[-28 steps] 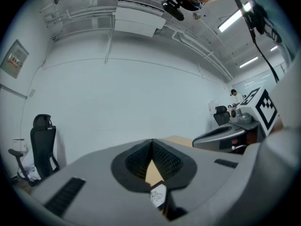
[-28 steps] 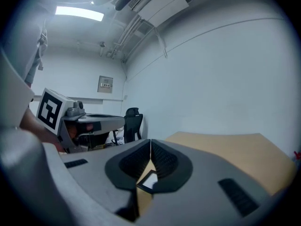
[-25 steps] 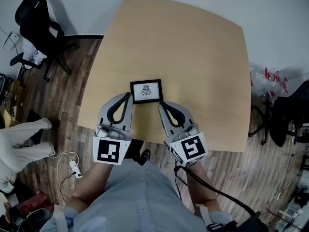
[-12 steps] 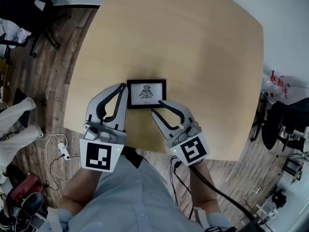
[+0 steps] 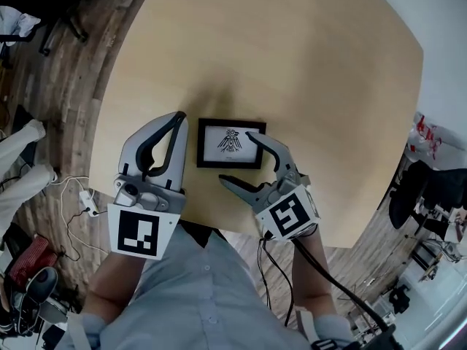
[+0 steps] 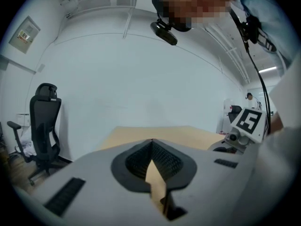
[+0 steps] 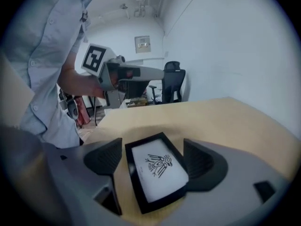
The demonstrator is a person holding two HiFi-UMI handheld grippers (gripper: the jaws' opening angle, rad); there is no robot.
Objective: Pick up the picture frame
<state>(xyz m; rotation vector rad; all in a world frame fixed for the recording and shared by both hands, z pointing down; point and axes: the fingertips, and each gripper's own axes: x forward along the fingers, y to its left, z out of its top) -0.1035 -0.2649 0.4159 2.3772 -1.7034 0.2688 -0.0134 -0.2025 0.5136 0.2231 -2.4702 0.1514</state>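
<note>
1. My right gripper [image 7: 153,166]: jaws opening, set either side of the picture frame [image 7: 157,173], pads not yet touching, wide enough to clear its opposite edges
2. Frame lies flat on the desk [image 5: 306,71], near my side
3. My left gripper [image 5: 178,117]: jaws fully closed, empty, just beside the frame, probably to steady it

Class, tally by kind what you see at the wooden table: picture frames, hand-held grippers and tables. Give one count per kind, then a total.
Picture frames: 1, the picture frame, lying flat.
Grippers: 2, the left gripper shut and empty, and the right gripper with its jaws opening and the picture frame between them.
Tables: 1, the table.
Total: 4.
</note>
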